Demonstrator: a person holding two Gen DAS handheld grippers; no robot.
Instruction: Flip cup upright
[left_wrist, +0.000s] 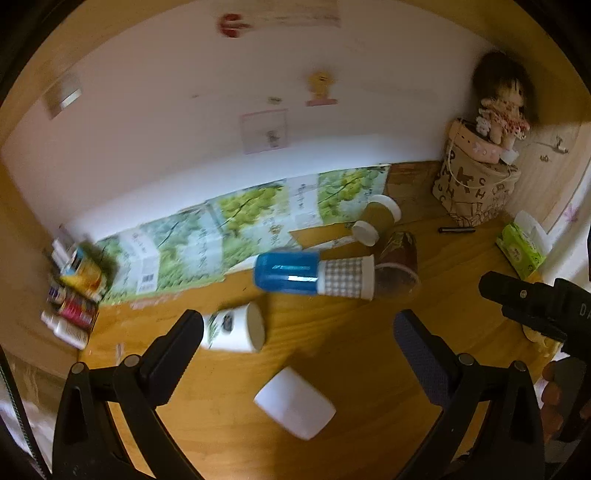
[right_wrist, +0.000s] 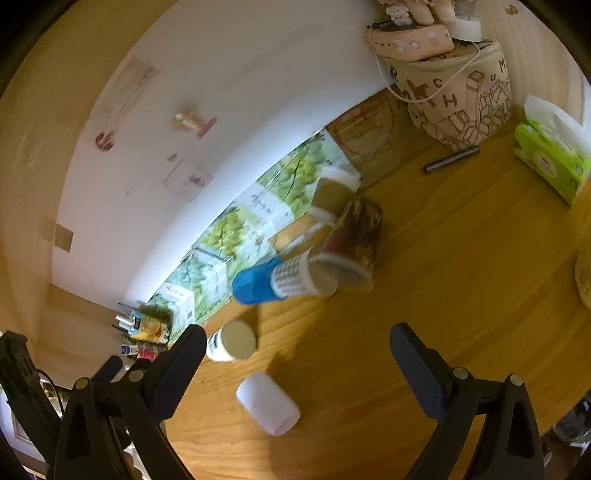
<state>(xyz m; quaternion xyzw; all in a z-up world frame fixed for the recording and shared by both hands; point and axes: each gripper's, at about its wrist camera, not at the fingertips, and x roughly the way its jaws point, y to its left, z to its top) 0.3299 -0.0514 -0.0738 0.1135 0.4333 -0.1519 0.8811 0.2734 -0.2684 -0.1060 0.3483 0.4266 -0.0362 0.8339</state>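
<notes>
Left gripper (left_wrist: 299, 332): jaws spread wide, nothing between them, hovering above the wooden table (left_wrist: 369, 350).
Right gripper (right_wrist: 297, 345): also wide open and empty; its black body shows at the right edge of the left wrist view.
Cups on show: several lie on their sides, so which one the task means is a judgement call.
Nearest cup: the plain white cup (left_wrist: 294, 403) lies tipped over in the near middle of the table, between the left claw's fingers in the picture and well below them.
Second candidate: a white printed cup (left_wrist: 232, 328) on its side just beside the left finger, mouth facing right.
Further back: a blue-and-checked cup (left_wrist: 314, 274) lying flat, mouth to the right, touching a dark brown cup (left_wrist: 399, 264); a tan cup with white lid (left_wrist: 382, 210) behind them.
Likely target: the plain white one, I'd say, being closest to both claws.
How it should handle: looks like thin paper or plastic, so light, easily crushed, and prone to roll on its curved side.
Where to grip: across the side wall near the middle, pinching gently, then swing the mouth upward.
Watch out: squeeze too hard and the wall may buckle; nudge it and it may roll away.
Clutter: a tissue pack (left_wrist: 522, 247) far right, a patterned bag (left_wrist: 476, 188) with a doll (left_wrist: 504, 107) on top.
</notes>
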